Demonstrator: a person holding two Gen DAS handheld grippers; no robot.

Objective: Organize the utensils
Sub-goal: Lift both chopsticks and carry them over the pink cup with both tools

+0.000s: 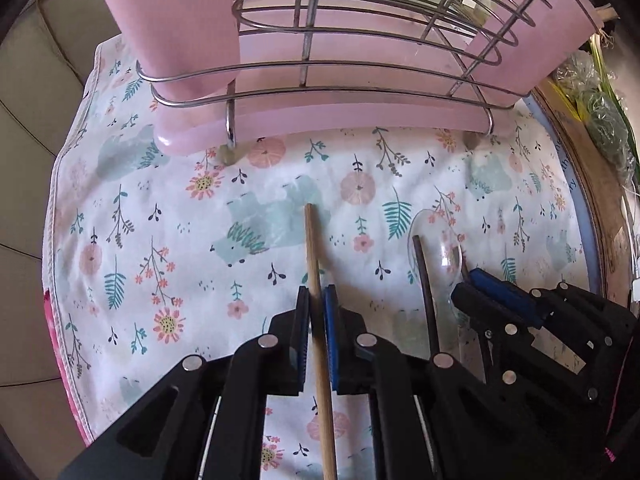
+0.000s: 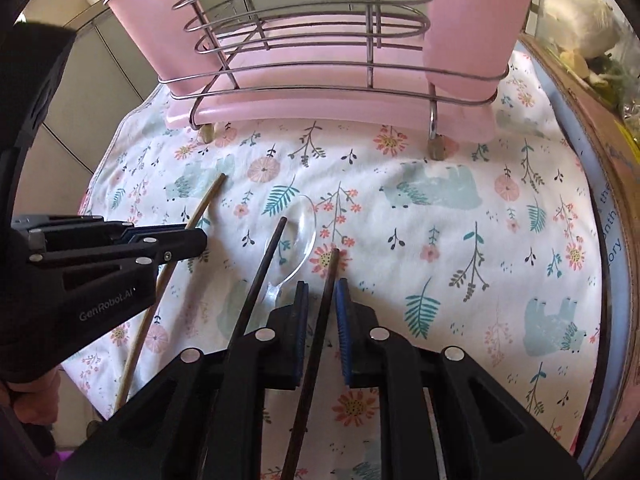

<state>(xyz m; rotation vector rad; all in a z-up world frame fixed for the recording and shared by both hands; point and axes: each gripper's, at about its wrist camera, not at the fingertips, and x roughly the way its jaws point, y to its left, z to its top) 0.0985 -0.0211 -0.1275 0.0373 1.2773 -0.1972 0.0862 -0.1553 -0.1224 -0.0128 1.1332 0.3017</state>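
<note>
Left hand-held gripper [image 1: 317, 300] sits nearest the lens in the left wrist view, jaws narrow and clamped on a light chopstick [image 1: 314, 256]. Stick runs between the blue pads, far tip over the cloth [image 1: 160, 208], pointing at the rack [image 1: 320, 76].

Right hand-held gripper [image 2: 323, 296], right wrist view: jaws narrow around a dark chopstick [image 2: 326, 292]. It runs up between the pads, leaning on the left one; small gap visible on the right side, so firm pinch not certain. Its tip is just past the fingertips, above a flower print.

Second dark chopstick [image 2: 264, 268] lies just left of that one, tip slightly farther. Clear spoon [image 2: 300, 236] lies on the cloth between and under the two dark sticks, bowl at the far end.

From the left wrist view, the right gripper comes in at the right edge, beside the spoon [image 1: 440, 240] and a dark stick [image 1: 426, 280].

Rack is a wire frame on a pink tray with pink cups [image 2: 468, 32], at the far edge of the floral cloth, well apart from both grippers. Cardboard box edge [image 2: 600, 128] runs along the right of the cloth.

Tabletop itself is hidden by the cloth.
</note>
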